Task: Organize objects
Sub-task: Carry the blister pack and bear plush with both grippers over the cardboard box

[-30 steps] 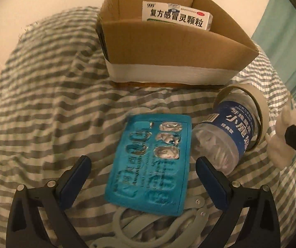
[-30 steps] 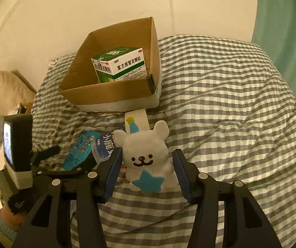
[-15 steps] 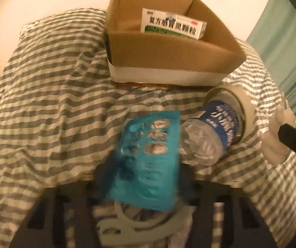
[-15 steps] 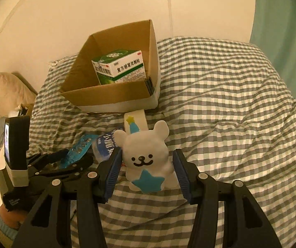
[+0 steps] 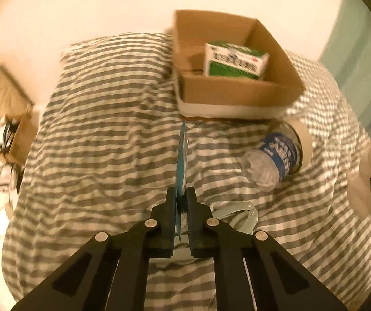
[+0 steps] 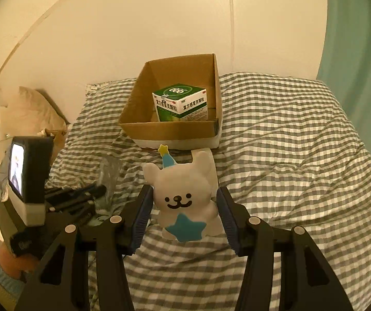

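Note:
My left gripper point(image 5: 180, 194) is shut on a blue blister pack point(image 5: 181, 160), held edge-on and lifted above the striped bedding. A cardboard box point(image 5: 239, 94) with a green and white medicine carton point(image 5: 234, 61) inside stands ahead of it. My right gripper point(image 6: 184, 208) is shut on a white toy bear point(image 6: 182, 194) with a blue star and party hat, lifted above the bed, short of the same box point(image 6: 169, 129). A plastic bottle point(image 5: 273, 159) lies on the bed right of the blister pack, its end inside a tape roll point(image 5: 304, 140).
Pale scissors point(image 5: 239, 213) lie on the bedding under my left gripper. A teal curtain point(image 6: 358, 51) hangs on the right. A pillow point(image 6: 27, 114) and clutter sit at the bed's left. The left gripper body with its screen point(image 6: 27, 176) shows in the right wrist view.
My left gripper closed on the blister pack, turned it on edge and lifted it off the bed. My right gripper rose with the bear held in it.

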`<action>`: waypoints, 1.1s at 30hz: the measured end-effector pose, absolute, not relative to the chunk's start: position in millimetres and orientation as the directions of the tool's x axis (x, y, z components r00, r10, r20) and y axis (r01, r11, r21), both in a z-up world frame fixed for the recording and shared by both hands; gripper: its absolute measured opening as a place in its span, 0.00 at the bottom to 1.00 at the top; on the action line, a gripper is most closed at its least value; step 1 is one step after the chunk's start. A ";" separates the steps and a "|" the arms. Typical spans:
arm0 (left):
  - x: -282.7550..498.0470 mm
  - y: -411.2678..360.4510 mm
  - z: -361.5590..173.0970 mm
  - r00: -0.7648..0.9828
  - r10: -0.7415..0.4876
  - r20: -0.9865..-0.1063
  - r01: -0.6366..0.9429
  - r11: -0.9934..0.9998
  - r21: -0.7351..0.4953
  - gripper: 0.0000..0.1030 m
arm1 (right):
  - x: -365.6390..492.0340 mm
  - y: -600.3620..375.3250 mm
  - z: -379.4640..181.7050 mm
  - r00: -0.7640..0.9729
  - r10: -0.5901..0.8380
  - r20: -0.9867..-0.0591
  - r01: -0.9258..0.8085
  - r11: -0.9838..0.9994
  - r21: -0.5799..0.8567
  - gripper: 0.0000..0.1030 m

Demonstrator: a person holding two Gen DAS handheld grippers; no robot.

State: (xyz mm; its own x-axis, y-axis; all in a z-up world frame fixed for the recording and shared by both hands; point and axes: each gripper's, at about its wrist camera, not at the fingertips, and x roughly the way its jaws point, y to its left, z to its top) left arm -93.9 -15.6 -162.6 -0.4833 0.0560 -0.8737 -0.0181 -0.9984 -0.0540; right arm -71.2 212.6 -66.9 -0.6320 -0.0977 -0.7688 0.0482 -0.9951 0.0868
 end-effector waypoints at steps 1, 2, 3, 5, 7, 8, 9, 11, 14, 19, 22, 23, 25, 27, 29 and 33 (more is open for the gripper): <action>-93.3 -17.2 -157.4 -0.487 0.055 -0.872 -0.010 -0.998 -0.058 0.07 | -68.6 211.7 -65.6 -0.631 -0.101 -0.769 0.049 -0.995 0.091 0.49; -93.1 -17.5 -149.7 -0.495 0.053 -0.867 -0.006 -0.998 -0.058 0.07 | -67.2 211.5 -64.6 -0.629 -0.107 -0.770 0.048 -0.994 0.099 0.49; -93.8 -15.1 -142.5 -0.502 0.057 -0.863 -0.010 -0.998 -0.060 0.07 | -65.0 211.4 -61.7 -0.629 -0.123 -0.768 0.052 -0.992 0.116 0.49; -94.9 -12.1 -125.4 -0.513 0.077 -0.855 -0.028 -0.997 -0.073 0.07 | -62.8 210.4 -55.8 -0.636 -0.127 -0.761 0.058 -0.991 0.117 0.49; -96.1 -9.7 -108.6 -0.527 0.095 -0.845 -0.047 -0.995 -0.083 0.07 | -61.9 209.1 -48.1 -0.645 -0.125 -0.754 0.065 -0.992 0.109 0.49; -97.2 -8.8 -99.7 -0.537 0.101 -0.838 -0.056 -0.995 -0.084 0.07 | -61.7 208.8 -44.5 -0.649 -0.127 -0.750 0.069 -0.992 0.108 0.49; -98.9 -8.3 -88.0 -0.548 0.112 -0.829 -0.073 -0.994 -0.085 0.07 | -62.5 208.0 -39.9 -0.653 -0.129 -0.746 0.075 -0.992 0.106 0.49; -103.0 -7.7 -71.5 -0.563 0.119 -0.818 -0.096 -0.992 -0.079 0.07 | -64.5 206.2 -30.0 -0.664 -0.128 -0.737 0.085 -0.992 0.095 0.49; -113.3 -5.4 -46.3 -0.590 0.117 -0.799 -0.129 -0.990 -0.050 0.07 | -74.4 203.7 -11.0 -0.684 -0.130 -0.718 0.103 -0.991 0.081 0.49; -142.2 -4.1 -12.4 -0.620 0.118 -0.776 -0.156 -0.987 -0.026 0.07 | -101.4 200.6 26.5 -0.720 -0.140 -0.680 0.127 -0.990 0.069 0.49; -164.4 -1.7 -0.2 -0.627 0.127 -0.769 -0.167 -0.986 -0.026 0.07 | -128.4 203.4 53.5 -0.739 -0.181 -0.649 0.146 -0.983 0.109 0.49; -171.3 -1.0 1.8 -0.630 0.129 -0.766 -0.171 -0.985 -0.025 0.07 | -140.4 205.0 62.2 -0.744 -0.193 -0.640 0.148 -0.981 0.123 0.49; -189.1 2.1 3.1 -0.632 0.133 -0.764 -0.178 -0.984 -0.024 0.07 | -159.4 207.0 72.8 -0.751 -0.206 -0.627 0.151 -0.978 0.142 0.49; -207.7 7.0 -0.6 -0.631 0.130 -0.765 -0.178 -0.984 -0.021 0.07 | -179.3 207.8 76.8 -0.753 -0.223 -0.619 0.156 -0.974 0.162 0.49; -223.2 11.8 -6.6 -0.630 0.132 -0.765 -0.177 -0.984 -0.023 0.07 | -205.8 208.1 72.8 -0.753 -0.228 -0.617 0.151 -0.973 0.174 0.49; -256.8 17.1 -27.5 -0.625 0.154 -0.766 -0.185 -0.982 -0.046 0.07 | -251.4 208.1 46.7 -0.742 -0.199 -0.640 0.129 -0.979 0.155 0.49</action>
State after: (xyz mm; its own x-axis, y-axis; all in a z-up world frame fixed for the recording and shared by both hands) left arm -256.8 17.1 -27.5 -0.6247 0.1541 -0.7655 -0.1852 -0.9816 -0.0464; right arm -251.4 208.1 46.7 -0.7421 -0.1994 -0.6399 0.1294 -0.9794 0.1551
